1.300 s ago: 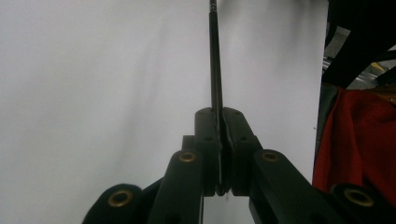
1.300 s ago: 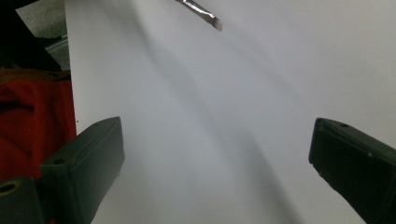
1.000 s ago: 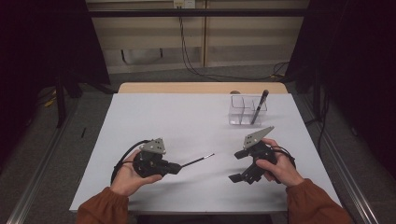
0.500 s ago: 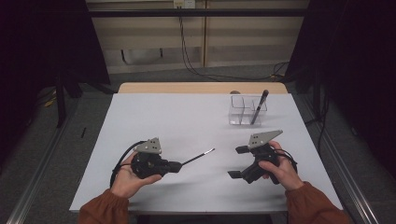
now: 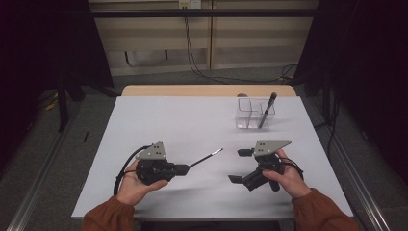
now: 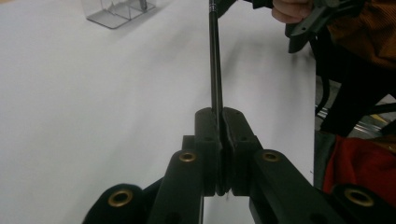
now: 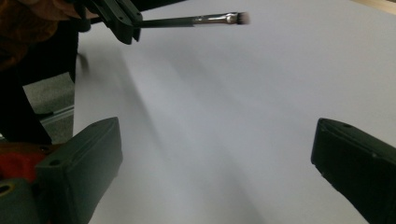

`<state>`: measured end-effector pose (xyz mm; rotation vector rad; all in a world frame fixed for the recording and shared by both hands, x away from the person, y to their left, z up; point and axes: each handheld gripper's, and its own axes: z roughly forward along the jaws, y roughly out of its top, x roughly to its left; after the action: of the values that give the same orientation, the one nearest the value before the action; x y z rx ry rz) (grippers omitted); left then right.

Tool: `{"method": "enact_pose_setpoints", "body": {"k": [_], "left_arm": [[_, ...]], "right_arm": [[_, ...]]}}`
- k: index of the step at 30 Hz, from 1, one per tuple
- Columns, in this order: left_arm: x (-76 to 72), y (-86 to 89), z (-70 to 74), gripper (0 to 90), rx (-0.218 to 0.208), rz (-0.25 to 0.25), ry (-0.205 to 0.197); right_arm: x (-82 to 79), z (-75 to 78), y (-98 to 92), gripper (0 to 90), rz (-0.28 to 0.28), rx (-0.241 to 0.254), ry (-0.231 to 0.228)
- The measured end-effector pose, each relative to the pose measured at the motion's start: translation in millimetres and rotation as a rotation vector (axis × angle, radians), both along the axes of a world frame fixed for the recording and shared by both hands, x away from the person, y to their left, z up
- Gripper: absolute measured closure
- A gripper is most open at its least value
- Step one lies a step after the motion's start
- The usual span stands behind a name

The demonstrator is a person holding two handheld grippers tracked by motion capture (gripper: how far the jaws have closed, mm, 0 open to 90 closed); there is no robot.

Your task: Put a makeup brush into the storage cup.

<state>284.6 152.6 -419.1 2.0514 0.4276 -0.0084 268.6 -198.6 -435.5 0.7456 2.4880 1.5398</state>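
Note:
A thin black brush (image 5: 207, 158) with a silver ferrule and a pale bristle tip sticks out of my left gripper (image 5: 185, 168), which is shut on its handle low at the table's front left. In the left gripper view the pads (image 6: 208, 126) clamp the brush (image 6: 215, 60) as it points away. My right gripper (image 5: 239, 166) hovers at the front right, open, with nothing between its jaws. In the right gripper view (image 7: 217, 135) the brush (image 7: 191, 20) and the left gripper (image 7: 119, 18) lie across the top. A clear plastic box (image 5: 251, 115) at the back right holds a black pen-like stick (image 5: 267, 109).
The white table top (image 5: 192, 120) has a wooden strip along its far edge. The clear box (image 6: 116, 9) sits at the top of the left gripper view. Metal rails run along both sides of the table, and cables hang at the back wall.
My right gripper has shifted a little to the right and turned slightly. The left hand has stayed put, with the brush tip tilted up a touch.

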Motion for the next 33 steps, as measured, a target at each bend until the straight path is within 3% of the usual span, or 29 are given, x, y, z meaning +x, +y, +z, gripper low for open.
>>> {"method": "enact_pose_setpoints", "body": {"k": [1,6,13,26,30,33], "left_arm": [[-0.1,0.5,-0.1,85.7,-0.025,0.007,-0.001],[-0.2,1.2,-1.2,85.7,-0.068,0.008,-0.011],[-1.8,-0.6,-1.7,85.7,-0.112,0.029,-0.058],[-2.8,-6.0,-4.5,85.6,-0.196,0.033,-0.070],[-3.3,-8.9,-5.1,85.6,-0.212,0.032,-0.073],[-3.6,-10.0,-4.1,85.6,-0.234,0.037,-0.078]], "right_arm": [[-0.5,-0.4,1.0,1.6,0.000,-0.003,-0.011],[-0.8,-2.6,4.4,2.1,0.003,0.020,-0.036],[-1.8,-4.1,7.9,1.9,0.016,0.069,-0.052],[-1.8,3.4,14.5,2.5,0.026,0.156,-0.089],[-1.2,7.2,16.7,2.5,0.055,0.201,-0.092],[-0.8,9.9,19.2,1.5,0.039,0.217,-0.113]]}}
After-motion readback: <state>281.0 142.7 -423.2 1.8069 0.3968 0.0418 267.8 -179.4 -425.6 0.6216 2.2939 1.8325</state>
